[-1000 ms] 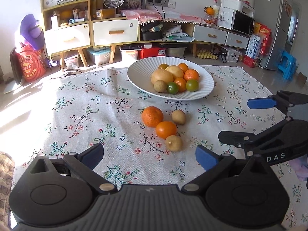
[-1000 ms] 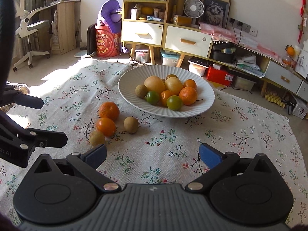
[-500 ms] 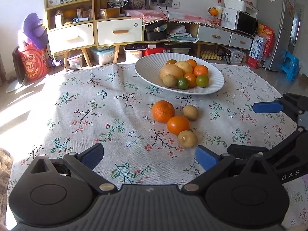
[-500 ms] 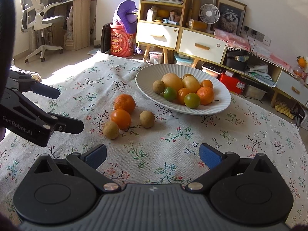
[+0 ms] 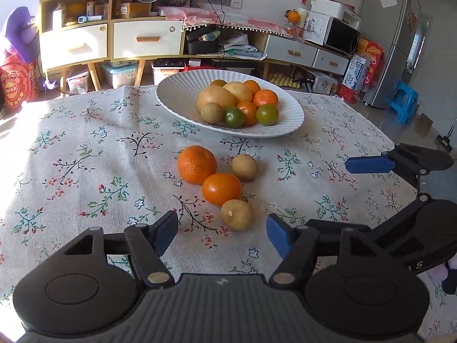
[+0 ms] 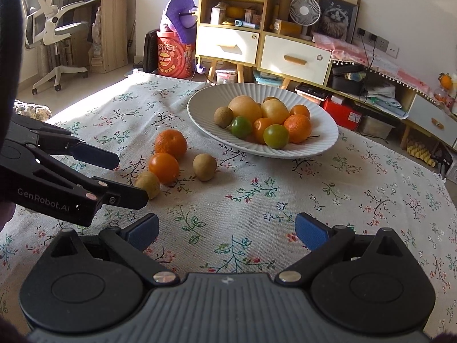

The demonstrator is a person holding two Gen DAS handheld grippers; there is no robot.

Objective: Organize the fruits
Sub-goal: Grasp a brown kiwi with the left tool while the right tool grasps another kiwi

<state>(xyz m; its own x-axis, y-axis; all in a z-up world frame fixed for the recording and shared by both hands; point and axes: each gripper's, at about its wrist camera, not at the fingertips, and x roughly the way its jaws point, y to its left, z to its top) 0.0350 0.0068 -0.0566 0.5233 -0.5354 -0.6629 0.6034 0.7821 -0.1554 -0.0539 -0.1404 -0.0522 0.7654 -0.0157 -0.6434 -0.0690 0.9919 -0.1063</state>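
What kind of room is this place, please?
Most likely a lived-in home living room: a floral tablecloth with a fruit plate, a drawer cabinet with a small fan, and a fridge.

Woven floral tablecloth (image 5: 85, 154), ribbed matt plate (image 5: 177, 97), glossy smooth orange (image 5: 222, 188).

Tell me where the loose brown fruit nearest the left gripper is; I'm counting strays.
In the left wrist view, that brown fruit lies on the tablecloth, touching the smooth orange.

Home: fridge (image 5: 400, 48), drawers (image 6: 294, 57), tablecloth (image 5: 85, 148)
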